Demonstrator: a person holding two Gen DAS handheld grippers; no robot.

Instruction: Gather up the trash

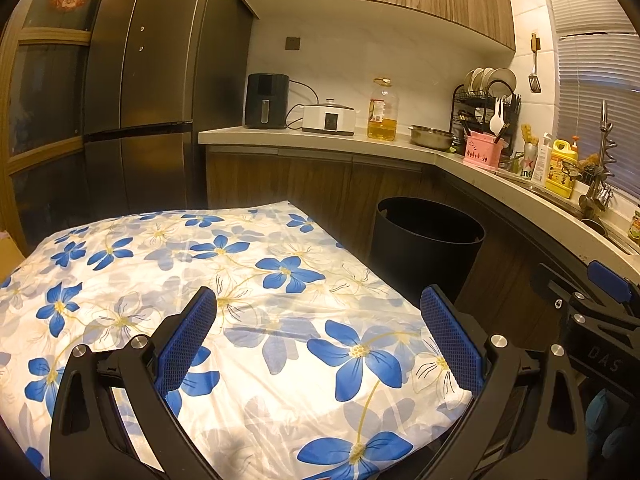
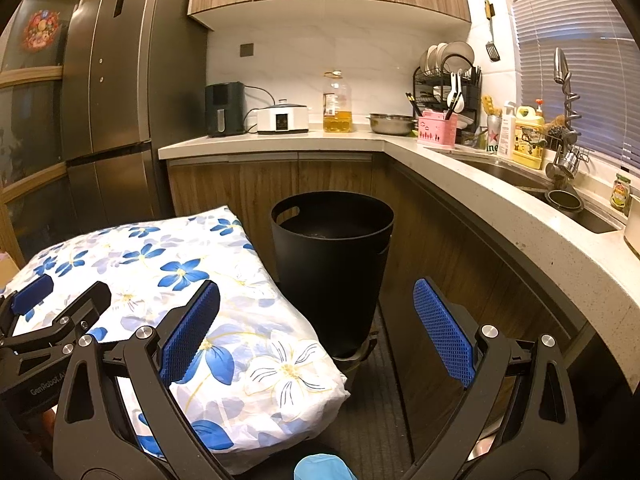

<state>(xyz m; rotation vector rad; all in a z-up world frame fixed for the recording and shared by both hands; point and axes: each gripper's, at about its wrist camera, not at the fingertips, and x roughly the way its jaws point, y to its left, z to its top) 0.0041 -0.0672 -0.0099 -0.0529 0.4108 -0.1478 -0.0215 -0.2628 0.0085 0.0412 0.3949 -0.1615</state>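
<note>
Above a table draped in a white cloth printed with blue flowers [image 1: 256,280], the left gripper [image 1: 320,332] is hovering with its blue-padded fingers [image 1: 188,344] spread wide apart and nothing between them. Off to that gripper's right, the right gripper [image 2: 316,332] is likewise hanging with its jaws apart and gripping nothing, its own fingers [image 2: 444,332] framing the corner of the cloth and the floor beside it.

Just beside the far right edge of the floral table, a round black plastic trash bin with handle cut-outs [image 2: 332,264] is standing upright on the floor, in front of the dark wooden cabinet doors [image 2: 260,184]. Its inside is looking dark, and I cannot tell whether anything is lying in it. No loose trash is showing on the cloth in either view.

Behind the bin, a pale stone countertop [image 2: 280,142] is carrying a black air fryer [image 2: 225,109], a white cooker [image 2: 283,118], a clear bottle of yellow oil [image 2: 338,104], a steel bowl [image 2: 390,123] and a pink basket [image 2: 437,131].

At the bottom edge of the right wrist view, something light blue and rounded [image 2: 322,467] is peeking in, too cropped to identify.
</note>
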